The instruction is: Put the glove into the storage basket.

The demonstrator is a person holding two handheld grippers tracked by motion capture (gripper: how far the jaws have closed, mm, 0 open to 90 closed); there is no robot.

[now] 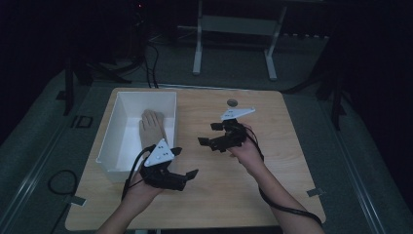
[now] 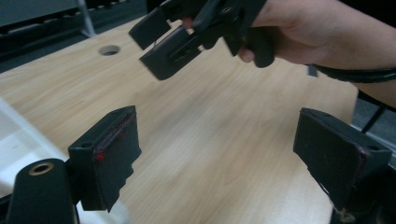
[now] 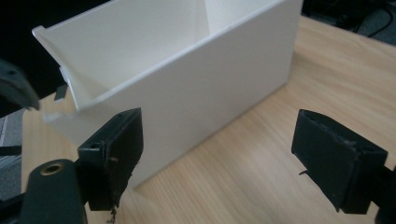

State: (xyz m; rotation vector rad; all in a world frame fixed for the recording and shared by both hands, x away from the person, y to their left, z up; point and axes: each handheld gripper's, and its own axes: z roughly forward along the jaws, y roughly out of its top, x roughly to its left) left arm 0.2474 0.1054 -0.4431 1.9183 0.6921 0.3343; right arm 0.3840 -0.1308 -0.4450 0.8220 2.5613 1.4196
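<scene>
One white box (image 1: 113, 141) stands on the left half of the wooden table (image 1: 272, 195), and one tan glove-like thing (image 1: 152, 127) lies inside it, its near end hidden behind the left gripper (image 1: 184, 163); its make is hard to tell in the dim light. Two grippers hang above the table; the left gripper's jaws gape wide and empty just beside the box's near right corner; the right gripper (image 1: 208, 134), near the table's middle, is likewise spread wide on nothing.

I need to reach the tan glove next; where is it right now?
In the high view the tan glove lies inside the white bin at the table's left, just beyond the open left gripper.
</scene>
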